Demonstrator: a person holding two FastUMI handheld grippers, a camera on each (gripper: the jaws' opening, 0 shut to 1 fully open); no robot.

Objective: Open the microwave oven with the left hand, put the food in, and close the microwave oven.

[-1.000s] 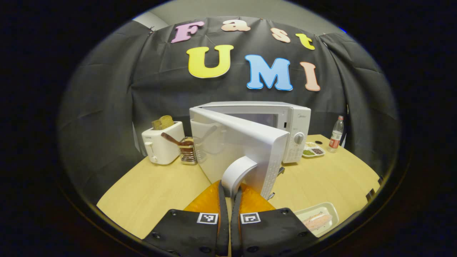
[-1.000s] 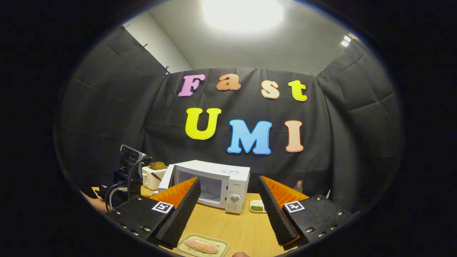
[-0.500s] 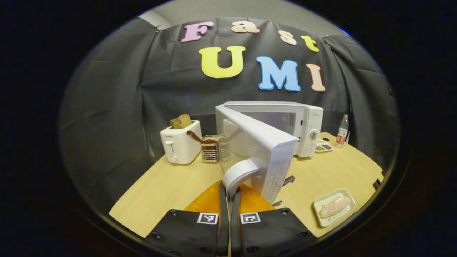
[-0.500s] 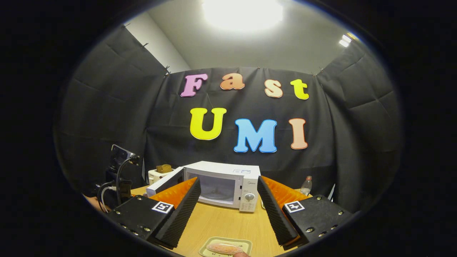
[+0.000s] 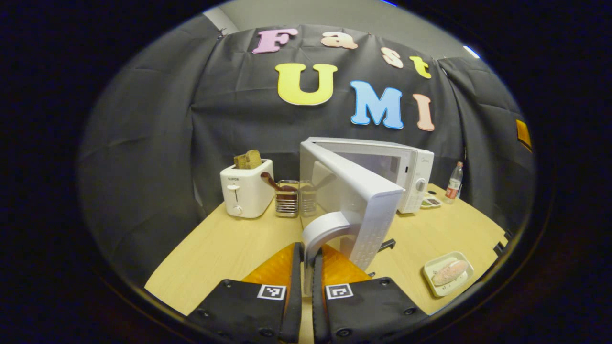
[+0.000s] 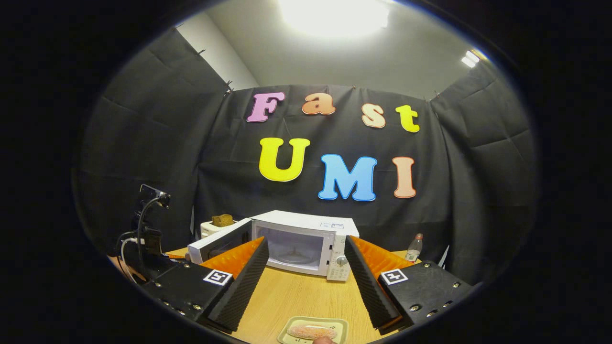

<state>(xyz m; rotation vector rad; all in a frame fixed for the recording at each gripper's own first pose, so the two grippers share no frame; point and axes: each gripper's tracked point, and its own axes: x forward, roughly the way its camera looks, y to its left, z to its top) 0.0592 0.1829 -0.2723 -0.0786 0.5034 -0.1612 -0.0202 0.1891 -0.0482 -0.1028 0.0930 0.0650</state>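
The white microwave (image 5: 411, 167) (image 6: 311, 239) stands at the back of the wooden table with its door (image 5: 354, 200) (image 6: 217, 241) swung wide open. My left gripper (image 5: 307, 258) is shut on the door's curved white handle (image 5: 325, 227). The food, a pinkish oblong piece (image 5: 449, 272) (image 6: 311, 331), lies on a small pale tray (image 5: 432, 282) (image 6: 291, 329) near the table's front edge. My right gripper (image 6: 304, 272) hangs open above the table, just behind that tray, facing the microwave's open cavity (image 6: 294, 251).
A white toaster (image 5: 246, 188) with bread stands left of the microwave, beside a wire holder (image 5: 287, 198) with a spoon. A small dish of grains (image 5: 431, 202) and a bottle (image 5: 454, 182) (image 6: 414, 247) sit to the microwave's right.
The left gripper has drawn the door further open. The right gripper view has shifted, bringing the open cavity and the food tray closer to its middle.
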